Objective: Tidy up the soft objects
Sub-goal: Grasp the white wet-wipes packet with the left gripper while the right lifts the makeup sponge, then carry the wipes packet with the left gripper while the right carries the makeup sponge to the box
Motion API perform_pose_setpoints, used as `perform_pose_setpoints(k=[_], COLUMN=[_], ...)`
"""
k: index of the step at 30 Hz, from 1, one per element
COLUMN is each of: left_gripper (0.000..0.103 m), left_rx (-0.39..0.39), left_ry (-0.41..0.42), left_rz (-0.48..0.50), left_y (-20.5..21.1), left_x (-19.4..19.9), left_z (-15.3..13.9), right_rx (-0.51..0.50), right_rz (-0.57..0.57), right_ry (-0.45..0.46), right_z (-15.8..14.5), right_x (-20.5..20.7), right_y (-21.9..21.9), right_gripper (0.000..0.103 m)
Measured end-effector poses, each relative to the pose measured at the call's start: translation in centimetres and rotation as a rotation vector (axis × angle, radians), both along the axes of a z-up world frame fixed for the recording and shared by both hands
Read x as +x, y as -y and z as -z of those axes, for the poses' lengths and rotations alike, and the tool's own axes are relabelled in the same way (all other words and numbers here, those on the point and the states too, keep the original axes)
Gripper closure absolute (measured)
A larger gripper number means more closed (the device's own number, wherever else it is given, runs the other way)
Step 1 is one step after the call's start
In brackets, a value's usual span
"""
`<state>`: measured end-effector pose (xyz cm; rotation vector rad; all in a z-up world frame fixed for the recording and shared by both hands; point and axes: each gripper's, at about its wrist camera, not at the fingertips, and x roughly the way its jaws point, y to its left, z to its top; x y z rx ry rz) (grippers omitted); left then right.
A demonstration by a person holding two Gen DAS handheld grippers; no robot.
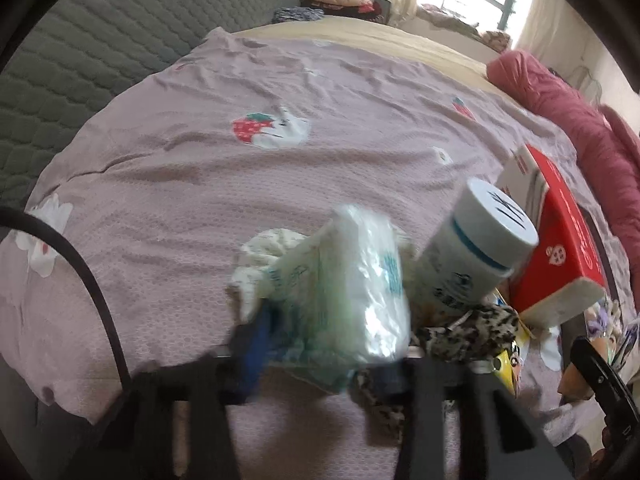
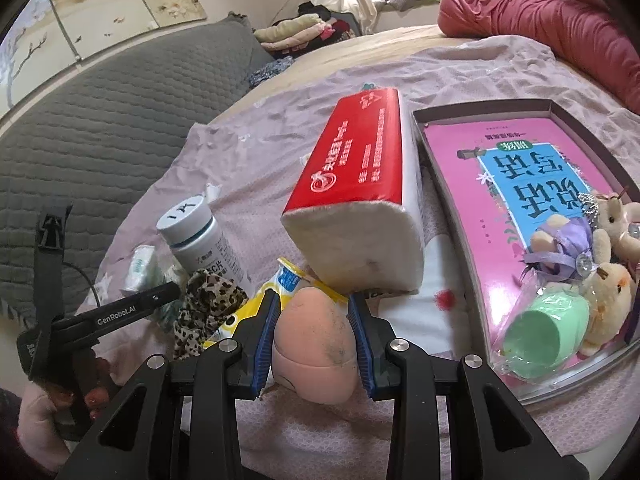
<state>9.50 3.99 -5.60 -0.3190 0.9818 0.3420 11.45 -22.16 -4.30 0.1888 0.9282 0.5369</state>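
Note:
In the left wrist view my left gripper (image 1: 324, 356) is blurred, and its blue pads (image 1: 256, 340) are closed on the lower end of a small white-and-green tissue pack (image 1: 352, 280), which stands tilted above the bedspread. My right gripper (image 2: 313, 300) is shut on a peach egg-shaped sponge (image 2: 316, 340) with a dark smudge, held just above the bed. A leopard-print cloth (image 2: 208, 304) and a cream patterned cloth (image 1: 260, 252) lie beside the pack.
A white bottle (image 2: 200, 236) and a yellow packet (image 2: 256, 308) lie by the leopard cloth. The red tissue brick (image 2: 360, 192) leans beside a shallow box (image 2: 452, 208) holding a pink book, plush bears (image 2: 608, 280) and a bagged green sponge (image 2: 536, 328). A pink quilt (image 2: 540, 16) lies behind.

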Motion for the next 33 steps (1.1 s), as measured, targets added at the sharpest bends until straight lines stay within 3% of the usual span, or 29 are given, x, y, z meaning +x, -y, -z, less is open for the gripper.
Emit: perform_pose_setpoints(k=[5, 17, 24, 33], left_gripper=[0.085, 0.085, 0.085, 0.085], left_rx=[-0.082, -0.143, -0.151, -0.139], left_ry=[0.049, 0.237, 0.285, 0.291], left_rz=[-0.036, 0.033, 0.152, 0.361], left_y=[-2.1, -1.2, 2.8, 11.3], left_x=[-1.5, -3.5, -3.1, -1.0], left_z=[-0.6, -5.9, -8.4, -9.7], right_rx=[0.006, 0.031, 0.036, 0.024], right_rz=[0.006, 0.034, 0.100, 0.297], right_ry=[0.016, 0.074, 0.181, 0.256], right_z=[-0.4, -1.8, -4.1, -5.5], right_x=[-0.1, -0.4, -0.9, -0.4], right_y=[0.1, 1.0, 2.7, 8.8], right_gripper=[0.067, 0.067, 0.067, 0.067])
